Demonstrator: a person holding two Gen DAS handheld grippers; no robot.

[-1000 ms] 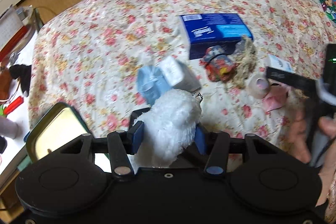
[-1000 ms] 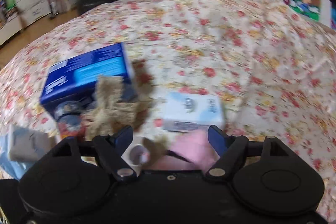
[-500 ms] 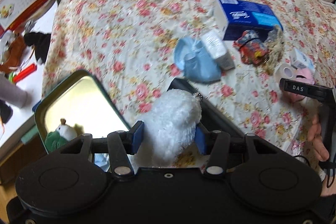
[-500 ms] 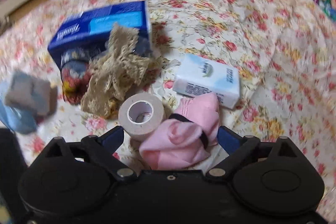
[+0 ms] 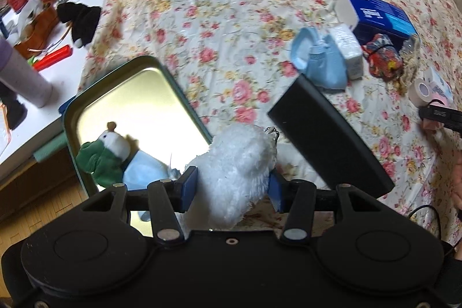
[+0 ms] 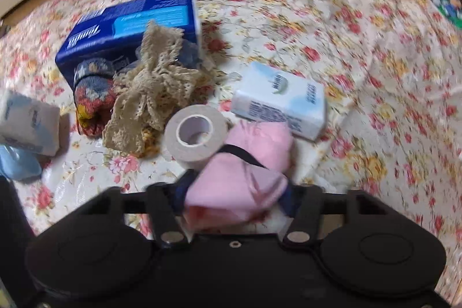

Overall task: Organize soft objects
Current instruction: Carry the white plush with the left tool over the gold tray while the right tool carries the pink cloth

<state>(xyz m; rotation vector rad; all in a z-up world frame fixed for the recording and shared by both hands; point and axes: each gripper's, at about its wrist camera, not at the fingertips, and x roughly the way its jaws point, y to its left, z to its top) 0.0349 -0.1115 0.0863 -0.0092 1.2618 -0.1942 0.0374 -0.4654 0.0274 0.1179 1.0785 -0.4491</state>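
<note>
My left gripper [image 5: 231, 188] is shut on a white fluffy plush toy [image 5: 236, 166] and holds it above the bed's near edge, just right of an open green tin [image 5: 135, 68]. The tin holds a green and white plush [image 5: 106, 155] and a light blue soft item [image 5: 144, 169]. My right gripper [image 6: 234, 198] is shut on a pink cloth bundle with a black band [image 6: 245, 163] that lies on the floral bedspread [image 6: 317, 19]. A beige lace cloth [image 6: 153, 85], a patterned sock bundle [image 6: 92, 97] and a light blue cloth [image 5: 320, 65] lie nearby.
A tape roll [image 6: 193, 134], a white tissue pack [image 6: 277, 100], a second pack [image 6: 26, 123] and a blue tissue box [image 6: 130, 25] lie on the bed. The tin's black lid [image 5: 329, 134] lies right of the tin. A cluttered white desk [image 5: 43, 48] stands left.
My left gripper carried the white plush back and left, bringing the open tin into view. My right gripper moved down onto the pink bundle and closed on it.
</note>
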